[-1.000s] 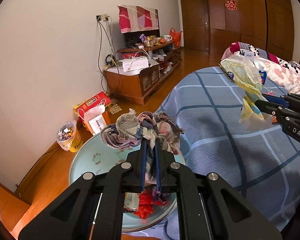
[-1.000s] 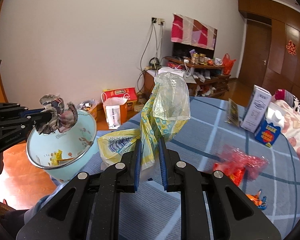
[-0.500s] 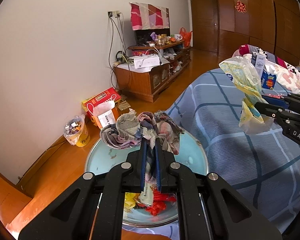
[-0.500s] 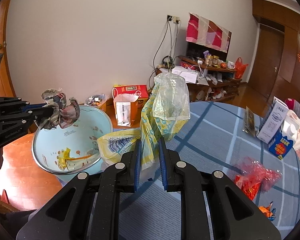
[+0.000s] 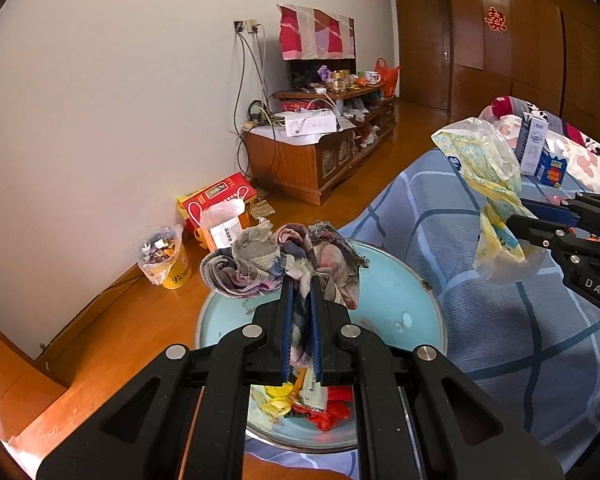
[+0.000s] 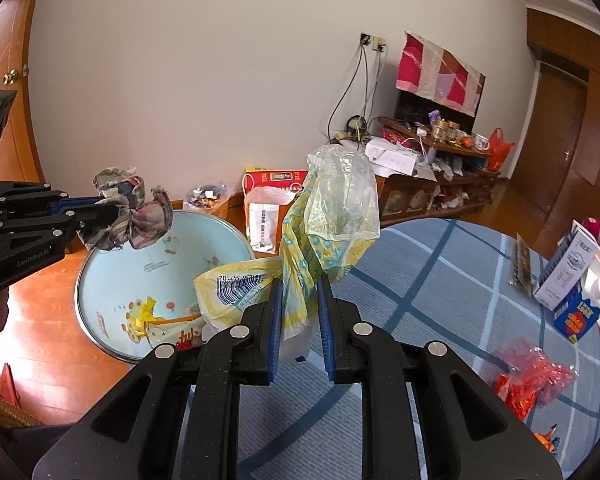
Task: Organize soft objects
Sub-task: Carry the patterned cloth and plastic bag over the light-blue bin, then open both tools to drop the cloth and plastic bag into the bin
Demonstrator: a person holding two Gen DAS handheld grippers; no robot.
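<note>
Left tongs (image 5: 300, 300) clamp rag (image 5: 280, 260) above basin (image 5: 400, 292) for dropping; right tongs (image 6: 298, 312), slightly apart, loosely grip plastic bags (image 6: 328, 216).

Pale-blue basin (image 5: 400, 280), blue-checked bedcover (image 6: 440, 280)

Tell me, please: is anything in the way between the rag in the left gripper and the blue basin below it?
Nothing visible blocks it. The rag, clamped in the left gripper, hangs directly over the open basin. Only wrappers lie at the bottom. The plastic bag in the right gripper stays over the bed.
</note>
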